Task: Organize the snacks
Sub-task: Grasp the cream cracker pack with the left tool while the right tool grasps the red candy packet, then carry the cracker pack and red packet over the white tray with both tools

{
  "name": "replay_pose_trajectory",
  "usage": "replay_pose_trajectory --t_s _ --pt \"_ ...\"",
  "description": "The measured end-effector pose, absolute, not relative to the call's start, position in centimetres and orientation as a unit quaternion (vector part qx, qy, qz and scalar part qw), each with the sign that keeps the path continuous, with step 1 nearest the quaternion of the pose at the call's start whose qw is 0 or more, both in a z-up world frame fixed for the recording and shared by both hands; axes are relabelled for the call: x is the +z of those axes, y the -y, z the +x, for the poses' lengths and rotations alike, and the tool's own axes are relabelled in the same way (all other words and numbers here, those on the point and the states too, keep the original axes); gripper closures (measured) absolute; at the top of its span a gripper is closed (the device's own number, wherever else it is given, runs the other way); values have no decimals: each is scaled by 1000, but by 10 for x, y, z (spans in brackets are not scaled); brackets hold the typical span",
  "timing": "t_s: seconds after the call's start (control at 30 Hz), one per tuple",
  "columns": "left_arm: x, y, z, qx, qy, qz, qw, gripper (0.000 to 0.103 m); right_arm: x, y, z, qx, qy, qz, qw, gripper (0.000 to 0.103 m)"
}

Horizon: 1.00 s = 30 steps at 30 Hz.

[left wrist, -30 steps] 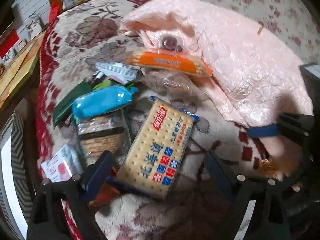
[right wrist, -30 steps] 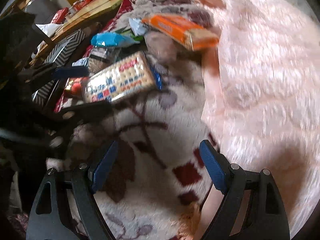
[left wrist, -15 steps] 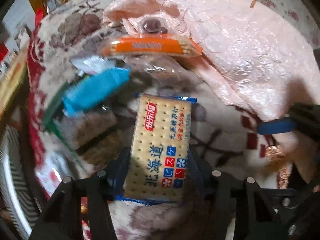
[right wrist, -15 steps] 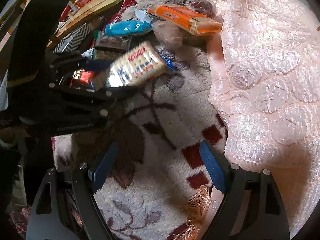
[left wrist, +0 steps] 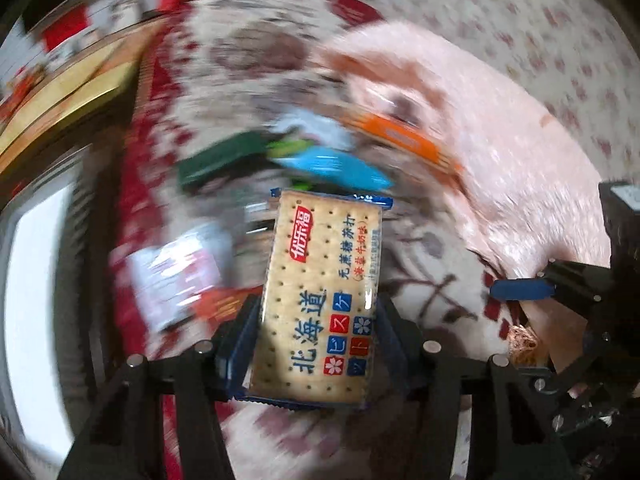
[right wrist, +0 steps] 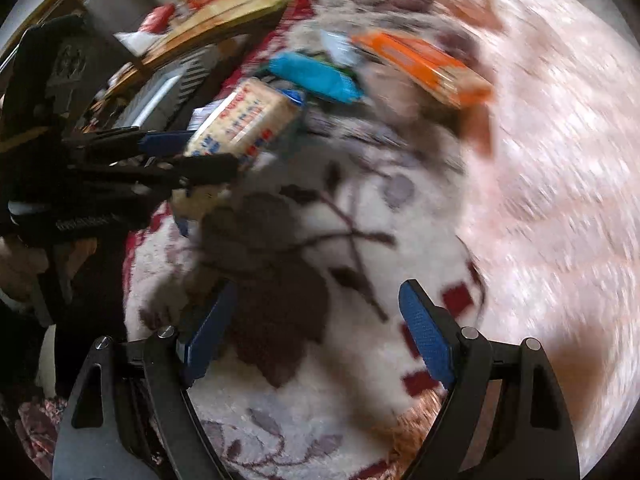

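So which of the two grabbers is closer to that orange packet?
Left, as far as the blurred views show. The left gripper, clamped on the cracker pack, is just short of the orange packet; the right gripper hangs empty over the rug, farther back.

- A home, most likely a living room or bedroom: a plush floral rug [right wrist: 304,264] in cream, maroon and red covers the surface.
- A pink quilted blanket [left wrist: 520,152] lies bunched on it.
- A flower-print fabric [left wrist: 520,20] spreads behind.
- Loose snack packets [left wrist: 332,164] are heaped on the rug.
- A wooden table edge [right wrist: 236,8] stands alongside, with small items on it.
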State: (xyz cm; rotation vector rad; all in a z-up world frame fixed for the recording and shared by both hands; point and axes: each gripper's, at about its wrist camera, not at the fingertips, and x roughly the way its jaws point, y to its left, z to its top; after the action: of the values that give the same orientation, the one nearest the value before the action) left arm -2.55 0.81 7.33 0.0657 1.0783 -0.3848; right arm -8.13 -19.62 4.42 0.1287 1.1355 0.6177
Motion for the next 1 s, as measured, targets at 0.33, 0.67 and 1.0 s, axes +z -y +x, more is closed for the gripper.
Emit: replay_pose_trajectory --t_s 0.33,0.67,1.0 --pt "82 -111 -51 -66 -498 -23 864 44 58 93 -30 446 -467 -114 755 19" --pt "74 -127 -53 -45 -502 -52 862 44 42 42 -3 507 -469 -202 694 58" --pt "81 -137 -54 -35 -484 -67 872 44 64 57 -23 485 -456 -136 734 70"
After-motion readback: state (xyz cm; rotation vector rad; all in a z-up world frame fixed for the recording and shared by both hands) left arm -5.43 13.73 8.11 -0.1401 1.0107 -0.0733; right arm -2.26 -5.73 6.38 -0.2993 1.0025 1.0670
